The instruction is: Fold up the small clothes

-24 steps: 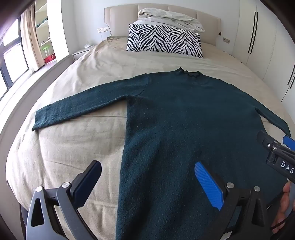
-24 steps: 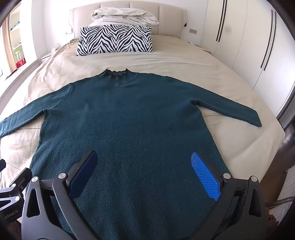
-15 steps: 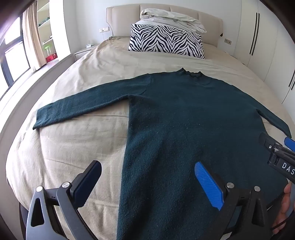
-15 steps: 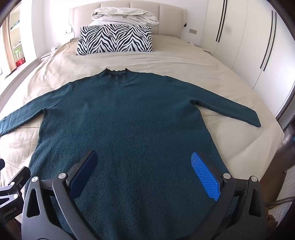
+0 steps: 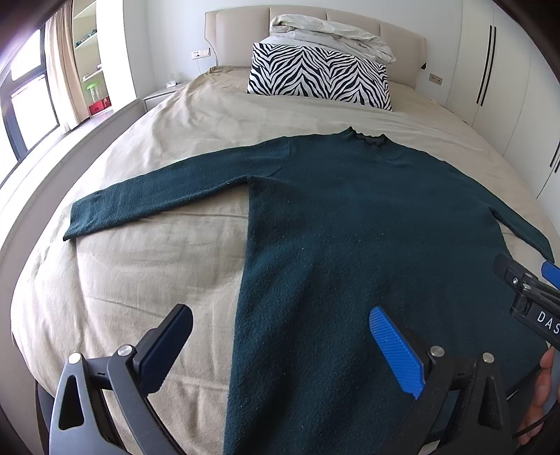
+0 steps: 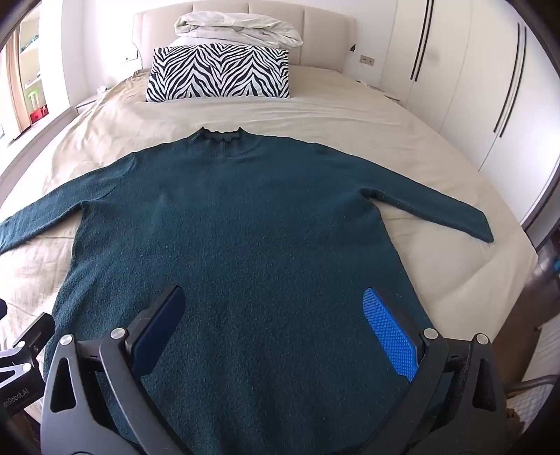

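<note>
A dark teal knit sweater [image 5: 367, 245] lies flat on the bed, collar toward the headboard, both sleeves spread out; it also shows in the right wrist view [image 6: 245, 245]. My left gripper [image 5: 276, 336] is open and empty, hovering over the sweater's lower left edge. My right gripper [image 6: 273, 322] is open and empty above the lower middle of the sweater. The right gripper's body shows at the right edge of the left wrist view [image 5: 532, 301]. The left sleeve [image 5: 168, 196] and right sleeve [image 6: 437, 210] lie straight out.
The beige bed sheet [image 5: 147, 273] lies under the sweater. A zebra-striped pillow [image 6: 218, 73] and a rumpled white duvet [image 6: 238, 29] sit by the headboard. White wardrobes [image 6: 472, 87] stand on the right, a window and shelves [image 5: 35, 98] on the left.
Both grippers have drawn back slightly and risen a little; the sweater looks a bit lower in the views. Both stay open. The sweater has not moved.
</note>
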